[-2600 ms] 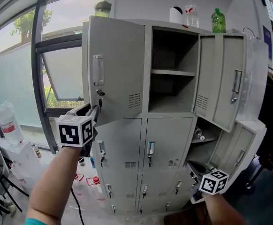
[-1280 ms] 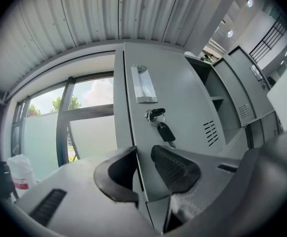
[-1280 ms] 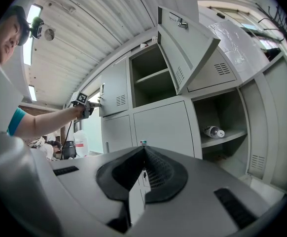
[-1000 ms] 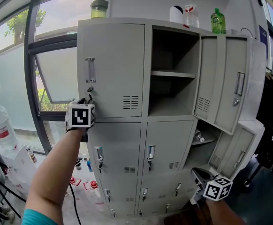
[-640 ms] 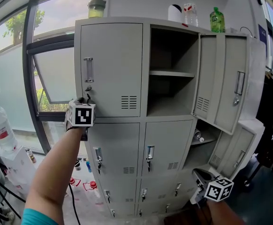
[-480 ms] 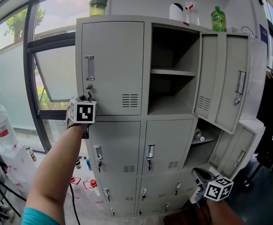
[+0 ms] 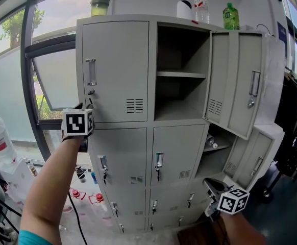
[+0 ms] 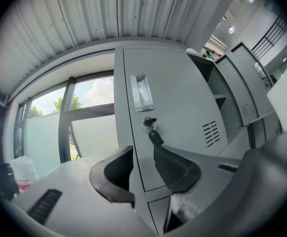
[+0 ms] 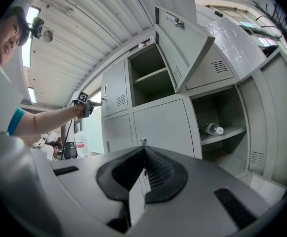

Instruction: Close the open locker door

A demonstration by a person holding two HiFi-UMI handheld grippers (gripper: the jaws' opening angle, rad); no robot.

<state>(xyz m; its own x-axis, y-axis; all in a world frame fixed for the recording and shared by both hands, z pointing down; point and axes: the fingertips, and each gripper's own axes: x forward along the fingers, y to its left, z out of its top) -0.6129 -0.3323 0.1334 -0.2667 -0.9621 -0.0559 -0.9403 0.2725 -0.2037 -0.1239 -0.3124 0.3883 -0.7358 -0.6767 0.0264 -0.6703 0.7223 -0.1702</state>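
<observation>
Left tongs opening astride door edge

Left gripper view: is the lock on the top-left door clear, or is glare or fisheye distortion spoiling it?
Left gripper view: the lock and its hanging key look sharp and evenly lit, with no glare. Strong fisheye bends the door edges and blackens the corners. Head view: the window is bright, yet the door front stays legible, with milder curving.

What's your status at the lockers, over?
Left gripper at top-left door, jaws opening, nothing gripped; right gripper low, shut, empty. That door looks flush shut. Top-right door and lower-right door hang open; nothing in the way.
</observation>
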